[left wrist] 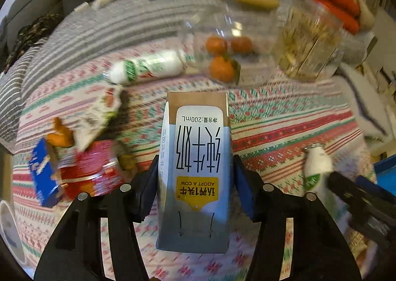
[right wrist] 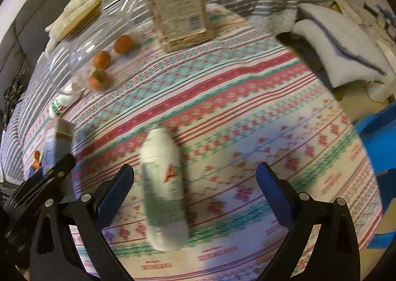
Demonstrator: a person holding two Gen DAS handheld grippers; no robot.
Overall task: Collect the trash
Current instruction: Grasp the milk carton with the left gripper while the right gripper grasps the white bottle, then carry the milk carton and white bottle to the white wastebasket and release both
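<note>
- Between the blue pads of the left gripper (left wrist: 195, 177) stands a milk carton (left wrist: 198, 169), white and pale blue with a yellow badge; both pads lie against its sides, so the carton is clamped, the gripper pointing steeply down at the patterned tablecloth (left wrist: 284, 127).
- Right gripper (right wrist: 195, 182) tilts down too, its jaws spread wide on either side of a white bottle with green print (right wrist: 162, 189) that lies on the cloth; neither pad touches it.
- Left of the carton lie a crumpled red wrapper (left wrist: 91, 169), a blue box (left wrist: 44, 172), a torn paper pack (left wrist: 99, 117) and a second white-and-green bottle on its side (left wrist: 146, 68).
- Behind the carton, a clear plastic tub (left wrist: 230, 33) holds three small oranges (left wrist: 220, 68).
- Beside the tub, a clear jar (left wrist: 309, 41) is filled with pale dry flakes; what they are cannot be told.
- Folded grey cloth (right wrist: 346, 41) lies off the table's right edge.
</note>
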